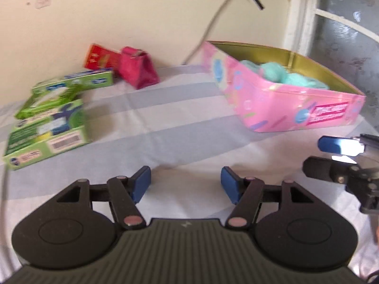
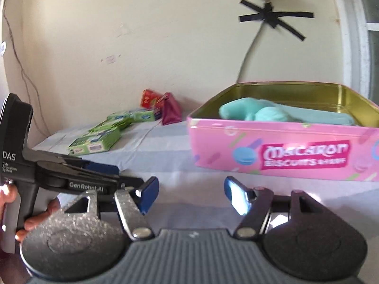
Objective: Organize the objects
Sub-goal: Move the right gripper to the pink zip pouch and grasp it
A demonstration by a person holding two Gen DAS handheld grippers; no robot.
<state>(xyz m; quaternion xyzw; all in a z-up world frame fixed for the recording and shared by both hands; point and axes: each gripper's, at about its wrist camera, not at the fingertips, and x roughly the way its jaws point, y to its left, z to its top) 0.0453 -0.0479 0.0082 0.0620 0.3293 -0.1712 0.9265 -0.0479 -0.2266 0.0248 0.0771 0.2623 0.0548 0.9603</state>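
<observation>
Pink tin (image 2: 284, 151) broadside across the right view, both hand-held grippers (image 1: 186, 181) (image 2: 191, 193) parted, empty.

I am in a home room: a striped cloth (image 2: 165, 151) covers my bench, a scuffed cream wall (image 2: 142, 47) in the upper frame carries a cable (image 2: 248, 54) held by black tape (image 2: 272, 16), and a window frame (image 1: 300, 19) stands at far right.

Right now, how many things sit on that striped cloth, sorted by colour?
Green boxes: 3
Red packet: 1
Magenta pouch: 1
Pink tin: 1, with a teal cloth inside
Total: 6, plus the cloth
</observation>
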